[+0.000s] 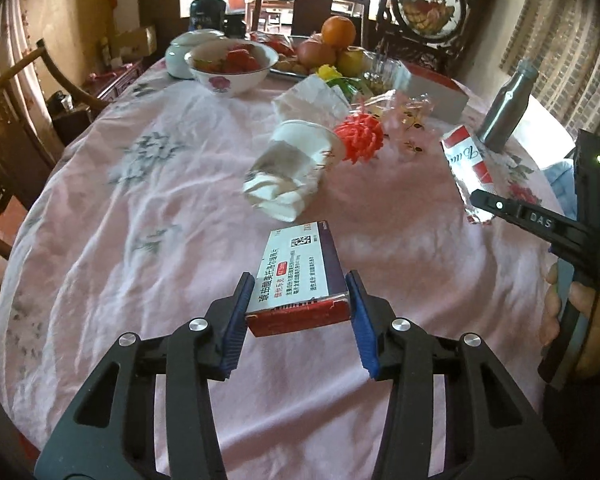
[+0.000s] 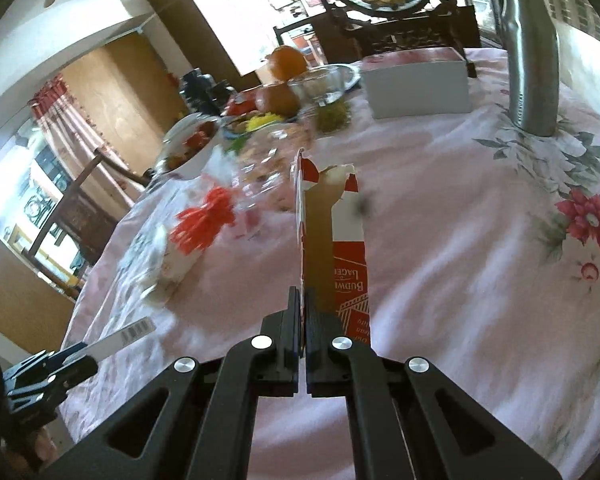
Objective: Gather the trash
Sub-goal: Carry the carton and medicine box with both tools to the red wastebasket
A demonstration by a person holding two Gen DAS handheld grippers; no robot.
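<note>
Pink floral cloth covers the round counter, with dark wooden chairs and bright windows behind it. Left tongs are closed on a flat medicine box, white on top with a red end, gripped across its width between the blue pads and lifted clear of the cloth. Right tongs are pinched nearly flat on the wall of a torn red-and-white beer carton, which stands up from the jaws. A steel bottle stands upright beyond the carton, well apart from it. Left of the carton lie a crumpled white paper cup on its side, an orange-red frilly flower touching it, and clear wrapping just behind.
</note>
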